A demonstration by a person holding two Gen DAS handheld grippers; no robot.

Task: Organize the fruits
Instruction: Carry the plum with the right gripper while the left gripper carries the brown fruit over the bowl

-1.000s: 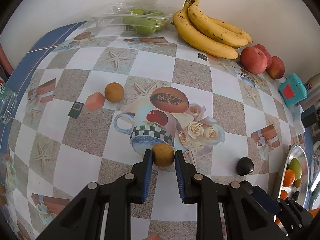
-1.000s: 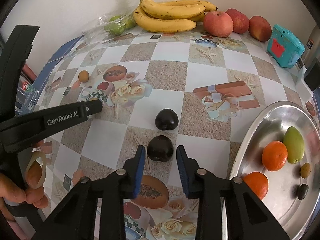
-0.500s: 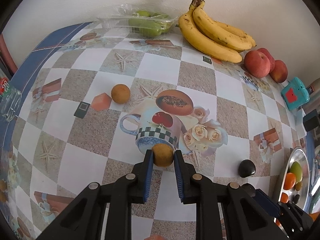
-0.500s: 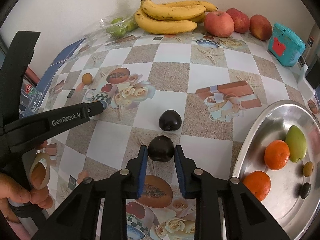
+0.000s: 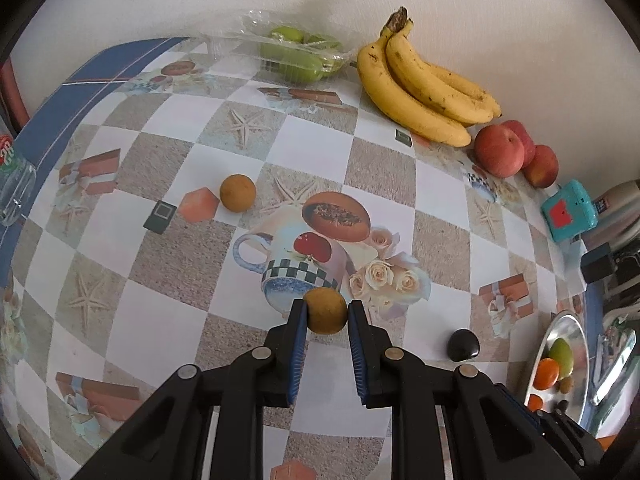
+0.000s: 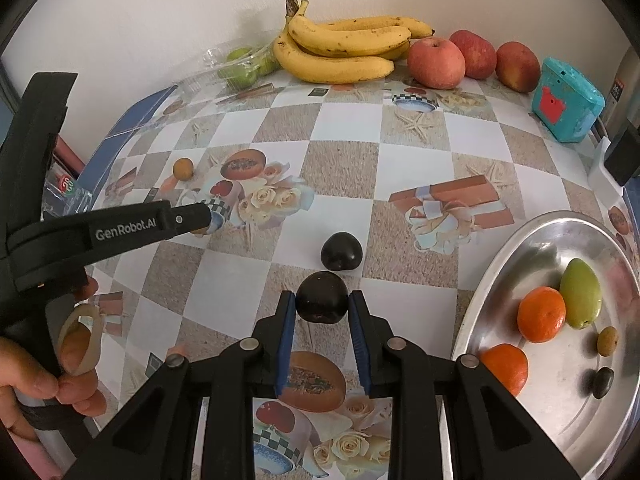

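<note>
My left gripper (image 5: 326, 314) is shut on a small round brown fruit (image 5: 325, 311), held just over the patterned tablecloth. A second brown fruit (image 5: 237, 193) lies farther back on the left. My right gripper (image 6: 322, 304) is shut on a dark plum (image 6: 321, 302); another dark plum (image 6: 341, 251) rests on the cloth just beyond it. At the right stands a steel plate (image 6: 520, 240) with two oranges (image 6: 541, 314), a green fruit (image 6: 580, 298) and two small fruits. The left gripper's finger (image 6: 160, 222) shows at the left of the right wrist view.
Against the wall lie bananas (image 5: 424, 92), red apples (image 5: 500, 150) and a clear pack of green fruit (image 5: 296, 54). A teal box (image 6: 564, 98) stands at the back right. A person's hand (image 6: 44, 376) grips the left tool. A glass (image 5: 12, 184) sits at the left edge.
Both sets of jaws have closed a little more on their fruits. Both views now take in more of the table, as if the grippers had risen slightly with the fruits.
</note>
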